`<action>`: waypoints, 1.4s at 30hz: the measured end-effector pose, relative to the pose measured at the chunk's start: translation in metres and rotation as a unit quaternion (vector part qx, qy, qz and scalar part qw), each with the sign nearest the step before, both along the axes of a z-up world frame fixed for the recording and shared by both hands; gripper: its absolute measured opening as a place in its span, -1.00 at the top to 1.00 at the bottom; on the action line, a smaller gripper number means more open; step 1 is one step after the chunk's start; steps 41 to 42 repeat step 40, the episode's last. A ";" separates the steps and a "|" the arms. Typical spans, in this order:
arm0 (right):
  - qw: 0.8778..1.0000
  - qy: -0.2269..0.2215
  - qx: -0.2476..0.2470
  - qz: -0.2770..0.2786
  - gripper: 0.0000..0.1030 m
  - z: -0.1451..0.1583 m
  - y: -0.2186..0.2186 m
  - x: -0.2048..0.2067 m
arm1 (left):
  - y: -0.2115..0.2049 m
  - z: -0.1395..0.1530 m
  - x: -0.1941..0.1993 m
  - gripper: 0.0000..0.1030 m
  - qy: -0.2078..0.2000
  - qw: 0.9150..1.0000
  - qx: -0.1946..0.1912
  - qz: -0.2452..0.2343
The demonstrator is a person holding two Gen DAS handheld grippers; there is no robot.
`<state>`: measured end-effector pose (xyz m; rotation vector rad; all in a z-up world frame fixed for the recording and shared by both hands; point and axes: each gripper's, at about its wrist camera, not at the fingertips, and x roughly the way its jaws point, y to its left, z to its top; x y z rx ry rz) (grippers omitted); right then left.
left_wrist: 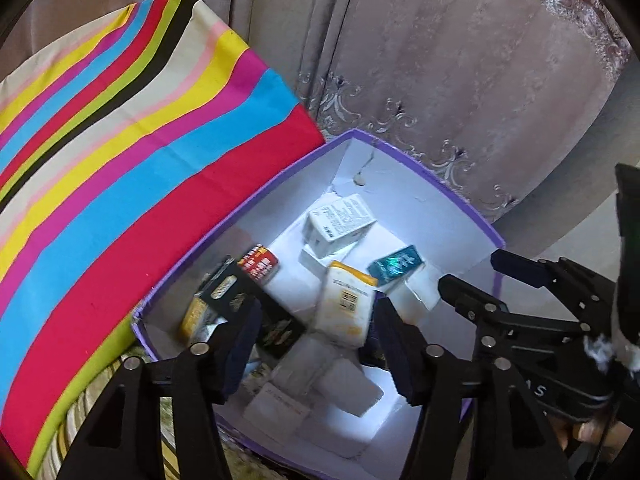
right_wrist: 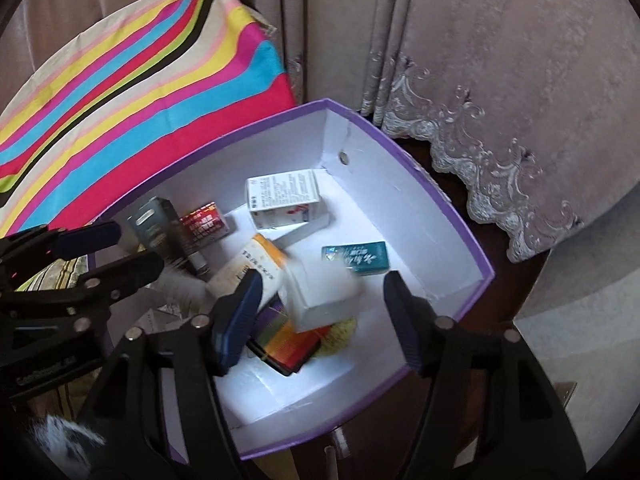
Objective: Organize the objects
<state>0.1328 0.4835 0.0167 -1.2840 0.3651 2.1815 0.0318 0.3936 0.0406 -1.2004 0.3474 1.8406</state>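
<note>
Sitting in the middle of both views is a purple box with white walls inside, and it holds many small packs. A white pack with tiny print lies near the far corner of the box, in the upper middle of the frame. A teal pack lies flat to the right of it, well apart from the others. A red pack rests by the left wall, just beside a dark grey pack. A yellow and white pack leans in the middle. A plain white pack looks blurry in the right wrist view; whether it rests on the rainbow-striped pack under it cannot be told.

The right gripper hangs over the box with its two fingers wide apart, and it holds nothing. The left gripper also hangs over the box with its fingers spread wide and nothing between them. In the left wrist view the right gripper shows at the right edge of the frame.

A striped cloth in bright colours fills the upper left of the frame, touching the box's left side. A pinkish curtain with a lacy edge hangs behind the box.
</note>
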 end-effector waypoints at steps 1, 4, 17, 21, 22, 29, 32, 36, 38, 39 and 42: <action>1.000 0.000 0.000 -0.002 -0.38 0.000 0.001 0.002 | -0.001 0.001 0.002 -0.20 -0.006 1.000 0.004 0.003; 1.000 0.000 0.000 -0.006 -0.42 0.002 0.001 0.008 | -0.008 0.004 0.006 -0.45 -0.029 0.999 0.019 0.010; 1.000 0.006 0.004 -0.012 -0.46 0.010 -0.003 0.020 | -0.024 0.015 0.023 -1.00 -0.005 0.999 0.009 0.038; 1.000 0.005 0.005 -0.013 -0.46 0.009 -0.003 0.020 | -0.024 0.015 0.024 -1.00 -0.005 0.999 0.006 0.035; 1.000 0.004 0.004 -0.012 -0.46 0.009 -0.003 0.020 | -0.023 0.014 0.024 -1.00 -0.005 0.999 0.005 0.035; 1.000 0.002 0.002 -0.012 -0.46 0.007 -0.001 0.020 | -0.021 0.012 0.026 -1.00 -0.001 1.000 -0.002 0.028; 1.000 0.001 0.000 -0.012 -0.46 0.005 -0.001 0.020 | -0.020 0.011 0.026 -1.00 -0.002 1.000 -0.004 0.027; 1.000 -0.001 -0.002 -0.015 -0.46 0.003 0.000 0.021 | -0.020 0.012 0.026 -1.00 0.005 0.999 0.003 0.033; 1.000 -0.001 -0.002 -0.017 -0.46 0.003 0.001 0.022 | -0.018 0.008 0.025 -1.00 0.006 0.999 -0.005 0.039; 1.000 -0.001 -0.002 -0.018 -0.46 0.003 0.001 0.022 | -0.018 0.006 0.024 -1.00 0.004 0.999 -0.008 0.038; 1.000 -0.001 -0.002 -0.018 -0.46 0.002 0.001 0.022 | -0.017 0.005 0.025 -1.00 0.008 0.999 -0.010 0.036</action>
